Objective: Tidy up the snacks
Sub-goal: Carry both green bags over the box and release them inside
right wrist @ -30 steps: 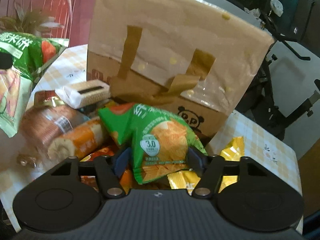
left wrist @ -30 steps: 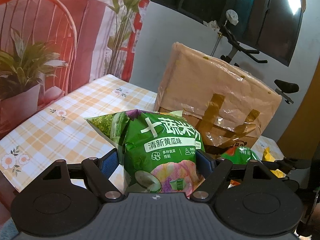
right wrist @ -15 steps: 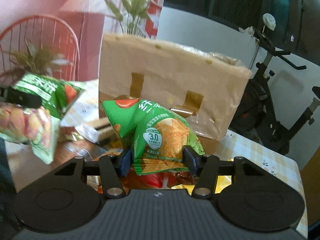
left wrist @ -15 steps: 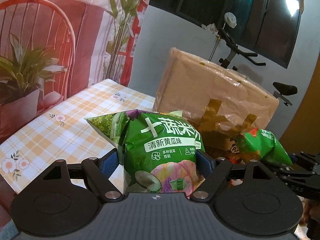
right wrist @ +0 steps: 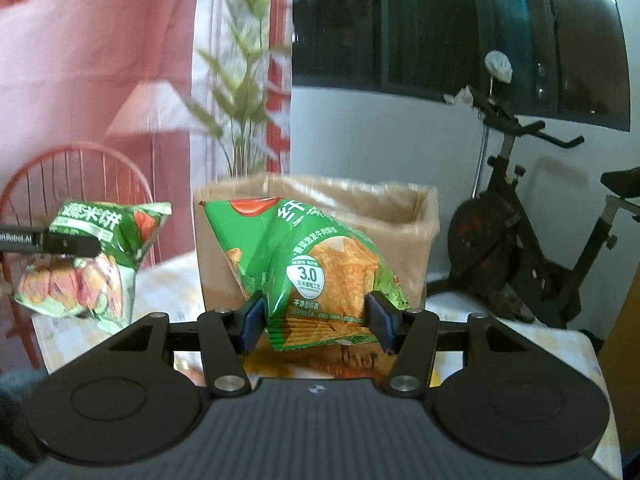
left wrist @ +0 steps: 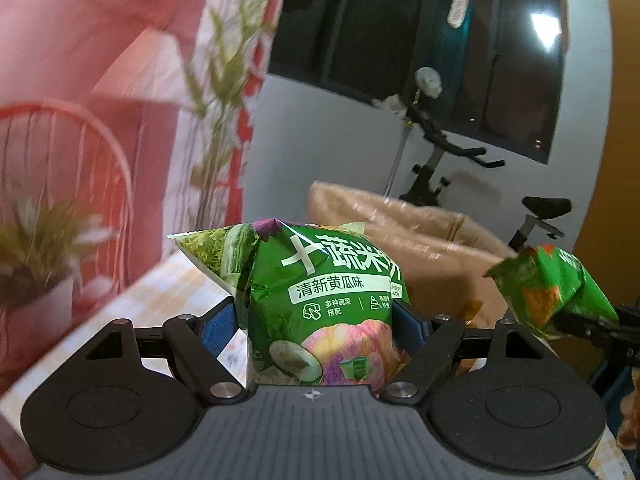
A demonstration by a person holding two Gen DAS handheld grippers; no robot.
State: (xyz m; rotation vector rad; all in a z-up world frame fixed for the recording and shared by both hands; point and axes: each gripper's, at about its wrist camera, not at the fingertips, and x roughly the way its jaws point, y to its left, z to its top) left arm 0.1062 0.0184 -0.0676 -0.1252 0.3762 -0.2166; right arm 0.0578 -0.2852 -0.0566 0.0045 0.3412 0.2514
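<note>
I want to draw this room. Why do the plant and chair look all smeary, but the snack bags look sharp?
Left wrist view: the plant smears from motion blur, the cucumber bag stays crisp. Right wrist view: the chip bag is sharp, the paper bag slightly blurred.

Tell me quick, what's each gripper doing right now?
Left gripper: closed on the rice cracker bag.
Right gripper: closed on the chip bag.
</note>
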